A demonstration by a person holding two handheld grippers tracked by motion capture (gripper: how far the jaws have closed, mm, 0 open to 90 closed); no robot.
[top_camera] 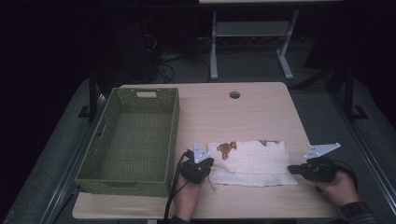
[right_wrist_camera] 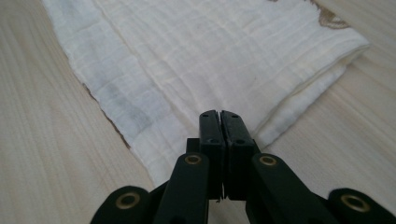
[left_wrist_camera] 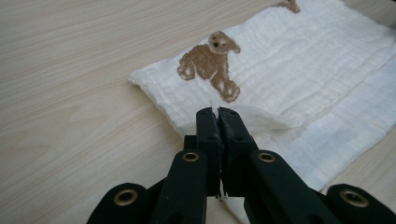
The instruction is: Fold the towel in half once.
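A white muslin cloth with brown teddy-bear prints lies folded on the wooden table, near the front edge. My left gripper is at the cloth's left near corner. In the left gripper view it is shut on the cloth, with a raised fold of fabric beside the tips. My right gripper is at the cloth's right near corner. In the right gripper view it is shut, low on the edge of the cloth's upper layer, apparently pinching it.
A green woven basket stands empty on the left half of the table, close to my left gripper. A round cable hole sits near the table's far edge. Bare wood lies behind the cloth and to its right.
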